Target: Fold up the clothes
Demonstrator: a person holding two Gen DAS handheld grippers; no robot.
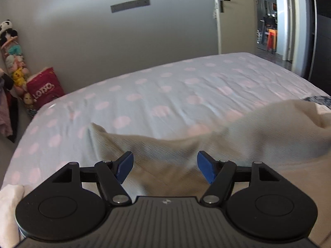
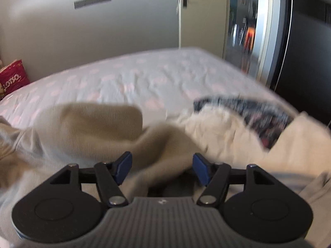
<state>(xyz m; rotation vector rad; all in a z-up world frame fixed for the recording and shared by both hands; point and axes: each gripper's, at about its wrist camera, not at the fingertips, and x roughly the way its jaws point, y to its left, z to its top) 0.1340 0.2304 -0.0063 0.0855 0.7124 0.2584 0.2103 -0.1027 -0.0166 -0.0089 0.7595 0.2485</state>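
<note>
Beige garment (image 1: 186, 148) rumpled on bed (image 1: 144, 86), left hand-held gripper (image 1: 164, 166) and right hand-held gripper (image 2: 162, 167) both agape, empty; next, pinch hem at 12 o'clock.

We see the left gripper (image 1: 165, 166) low in the left wrist view, its blue pads (image 1: 125, 166) spread wide apart with nothing between them; beneath and beyond them lies a beige garment (image 1: 238, 136), rumpled, one corner rising to a point on the left; it rests on a bed (image 1: 165, 86) covered by a pale sheet with pink spots; a dark patterned cloth (image 1: 319, 99) peeks out at the far right edge; a white cloth (image 1: 9, 206) sits at the lower left; past the bed, a red bag (image 1: 44, 86) leans by the grey wall, beside a column of plush toys (image 1: 14, 62); an open door (image 1: 233, 16) stands at the upper right
</note>
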